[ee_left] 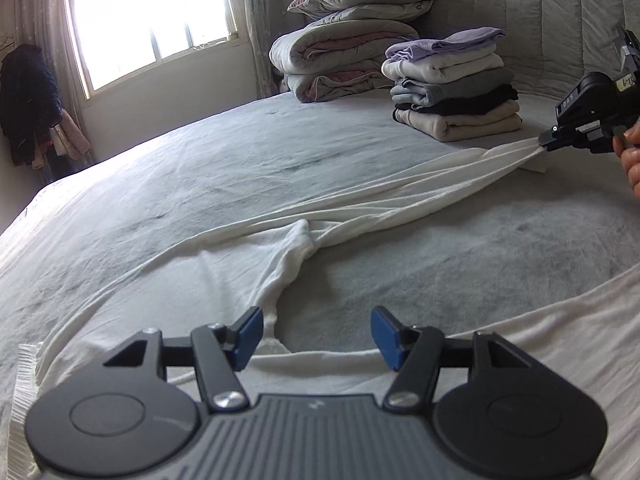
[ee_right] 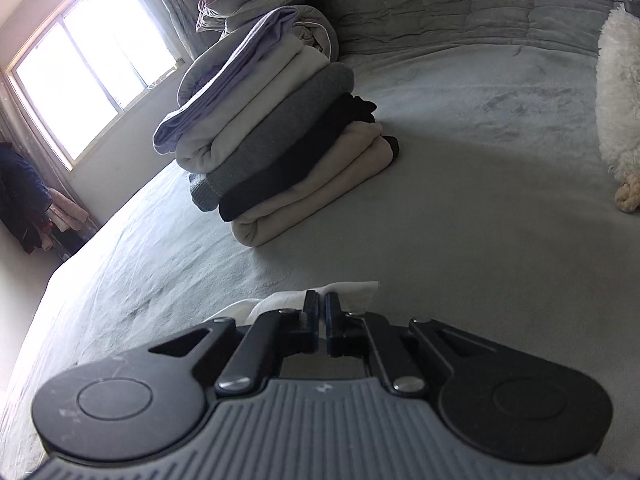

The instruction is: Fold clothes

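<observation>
White garment point(ee_left: 304, 216), long-sleeved by the look of it, lies spread across the grey bed point(ee_left: 180, 168), one sleeve drawn out taut toward the far right. Left wrist view: our left gripper point(ee_left: 316, 336) hangs with its blue pads point(ee_left: 250, 338) wide apart over the neckline, holding nothing; the right gripper point(ee_left: 546, 140) at the frame's edge pinches the sleeve end, with a hand point(ee_left: 630, 156) behind it. Beyond stand a stack of folded clothes point(ee_left: 456, 88) and a pile of quilts and a pillow point(ee_left: 344, 40), with a window point(ee_left: 148, 20) to the left. Right wrist view: our right gripper point(ee_right: 323, 316) has its jaws nearly together, clamped on a bit of the white garment point(ee_right: 352, 292); the stack of folded clothes point(ee_right: 272, 132) sits just ahead and a white fluffy thing point(ee_right: 618, 92) lies at the right edge. We judge the step in hand to be laying the sleeve across the body. To do it well, we should keep the sleeve lightly taut, carry it low over the cloth, pin the shoulder with the left tool, and stay clear of the stack.
</observation>
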Motion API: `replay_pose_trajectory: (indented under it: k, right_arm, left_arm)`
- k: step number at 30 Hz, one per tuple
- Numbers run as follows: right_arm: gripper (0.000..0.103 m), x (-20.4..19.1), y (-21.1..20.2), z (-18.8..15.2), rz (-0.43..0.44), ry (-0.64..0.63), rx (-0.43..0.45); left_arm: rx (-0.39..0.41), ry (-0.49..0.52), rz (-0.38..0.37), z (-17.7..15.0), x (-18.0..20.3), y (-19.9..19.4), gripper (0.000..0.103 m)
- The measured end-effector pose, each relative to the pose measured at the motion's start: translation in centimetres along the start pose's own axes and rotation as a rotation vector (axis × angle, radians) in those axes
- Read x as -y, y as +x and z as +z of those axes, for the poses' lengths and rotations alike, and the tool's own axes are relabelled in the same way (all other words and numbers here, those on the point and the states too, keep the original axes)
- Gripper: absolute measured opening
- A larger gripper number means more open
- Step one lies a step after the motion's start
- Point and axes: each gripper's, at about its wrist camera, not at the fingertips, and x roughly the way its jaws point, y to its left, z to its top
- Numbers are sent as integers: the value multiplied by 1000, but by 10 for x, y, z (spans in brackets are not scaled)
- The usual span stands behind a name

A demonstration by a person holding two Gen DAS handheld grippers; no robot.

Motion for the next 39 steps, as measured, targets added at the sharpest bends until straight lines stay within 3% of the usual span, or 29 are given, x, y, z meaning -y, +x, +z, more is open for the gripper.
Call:
replay_pose_trajectory:
  k: [4,14,19,21,30,39]
  right_arm:
    - [3,-1,-1,7,12,-24,6]
    - [3,6,3,12,25,-11,-30]
    - [3,8,8,11,22,-12,-41]
    - [3,10,9,12,20,-15,-44]
    - [3,14,7,18,-4,-38,-14]
    - [3,17,0,23,-57,-87,22]
  left_arm:
    - [14,57,-21,13,15,8,52]
    - [34,287,13,45,70,64,49]
    - [26,335,38,51,79,83,26]
    - [10,339,51,52,81,86,1]
    - [67,227,-22,72,93,47,0]
    - [28,204,-85,64,114,33,0]
